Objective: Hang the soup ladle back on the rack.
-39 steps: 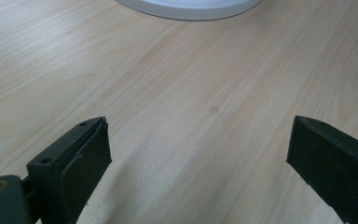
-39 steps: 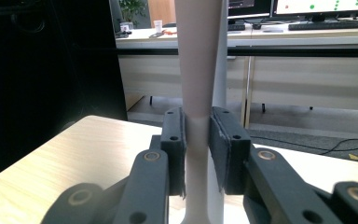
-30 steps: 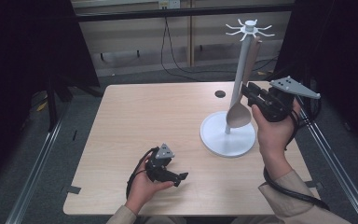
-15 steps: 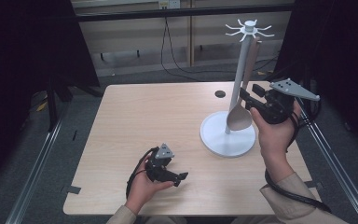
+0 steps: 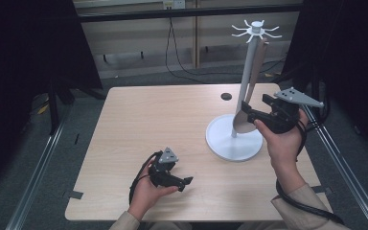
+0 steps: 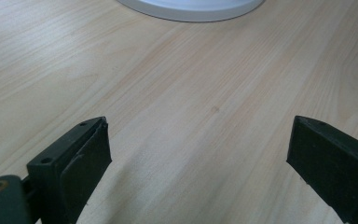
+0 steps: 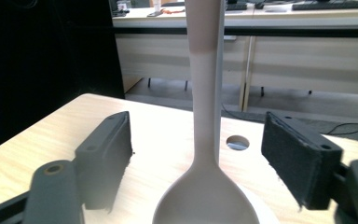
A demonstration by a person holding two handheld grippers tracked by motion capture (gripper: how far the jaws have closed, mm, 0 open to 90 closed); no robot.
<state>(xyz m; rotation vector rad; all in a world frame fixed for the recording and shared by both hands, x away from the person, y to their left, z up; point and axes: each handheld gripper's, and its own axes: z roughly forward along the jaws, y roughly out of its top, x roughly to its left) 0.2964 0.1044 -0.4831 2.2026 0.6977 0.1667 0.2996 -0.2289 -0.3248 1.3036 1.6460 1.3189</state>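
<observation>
A white hanger stand (image 5: 235, 142) with a round base and a tall pole topped by hooks (image 5: 256, 29) rises at the table's right. A beige spoon (image 5: 250, 91) hangs from a hook, bowl down, beside the pole. My right gripper (image 5: 248, 113) is open, its jaws on either side of the spoon's bowl (image 7: 206, 196) without touching it. The spoon handle (image 7: 204, 93) runs up between the pads (image 7: 292, 158). My left gripper (image 5: 184, 183) rests low over the bare wood near the front edge, open with nothing between its pads (image 6: 81, 161). The stand's base (image 6: 191, 7) lies ahead of it.
A round cable hole (image 5: 226, 96) sits in the tabletop behind the stand. The wooden table (image 5: 153, 120) has bare room across its left and middle. Dark curtains and metal rails flank the table; benches stand behind.
The right gripper has opened and now stands with its jaws apart around the spoon's bowl. The left gripper has not moved.
</observation>
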